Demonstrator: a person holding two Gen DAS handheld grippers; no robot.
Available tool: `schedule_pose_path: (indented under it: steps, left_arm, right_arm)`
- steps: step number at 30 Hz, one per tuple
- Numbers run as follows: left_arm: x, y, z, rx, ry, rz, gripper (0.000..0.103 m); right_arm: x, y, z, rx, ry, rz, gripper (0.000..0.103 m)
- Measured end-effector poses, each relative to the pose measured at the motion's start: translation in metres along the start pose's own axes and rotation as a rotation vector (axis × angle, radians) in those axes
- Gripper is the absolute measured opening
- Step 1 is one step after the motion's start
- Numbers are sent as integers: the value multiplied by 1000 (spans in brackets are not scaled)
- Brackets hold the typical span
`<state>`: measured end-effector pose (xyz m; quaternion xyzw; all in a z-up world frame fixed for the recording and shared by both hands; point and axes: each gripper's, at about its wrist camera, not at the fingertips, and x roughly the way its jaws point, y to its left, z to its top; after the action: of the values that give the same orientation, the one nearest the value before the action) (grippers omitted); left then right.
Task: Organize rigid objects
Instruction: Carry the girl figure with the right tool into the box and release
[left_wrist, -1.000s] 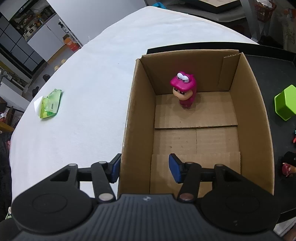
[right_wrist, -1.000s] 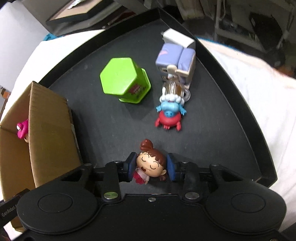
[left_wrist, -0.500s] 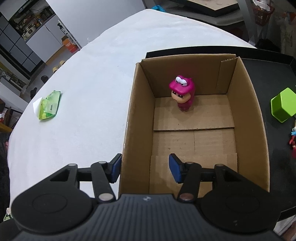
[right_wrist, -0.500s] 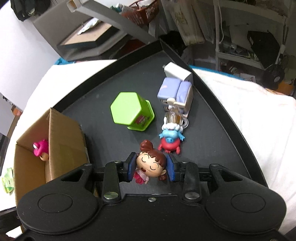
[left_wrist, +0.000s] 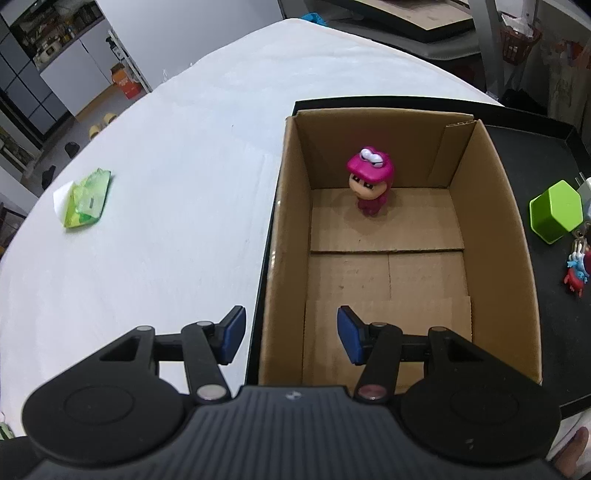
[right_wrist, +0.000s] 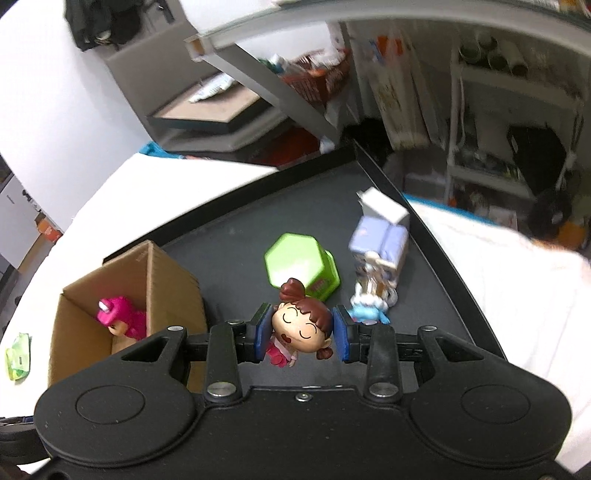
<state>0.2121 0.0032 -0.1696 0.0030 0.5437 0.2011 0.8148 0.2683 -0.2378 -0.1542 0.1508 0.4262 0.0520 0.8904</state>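
- Gripping the brown-haired doll (right_wrist: 300, 328) by its head, the right gripper (right_wrist: 301, 334) holds it clear of the black tray (right_wrist: 229, 251), just right of the cardboard box (right_wrist: 162, 280); transfer judged mid-way.
- Left gripper (left_wrist: 291, 334) hangs with jaws apart, nothing between the pads, straddling the box's near-left wall.
- Done: pink figure (left_wrist: 371, 181) stands upright at the box's far wall.
- Left, right of the box: green hexagonal block (right_wrist: 301, 267), blue-and-red figure (right_wrist: 367, 308), lavender toy (right_wrist: 380, 240).
- Box floor near the front is bare; upright walls need clearing. Tray rim lies beyond.
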Motion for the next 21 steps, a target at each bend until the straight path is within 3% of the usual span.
schedule_pose_path:
  steps: [21]
  left_arm:
    - [-1,45,-7,-27,-17,-117,53]
  right_arm:
    - [-32,63,-5,-241,-181,92,34]
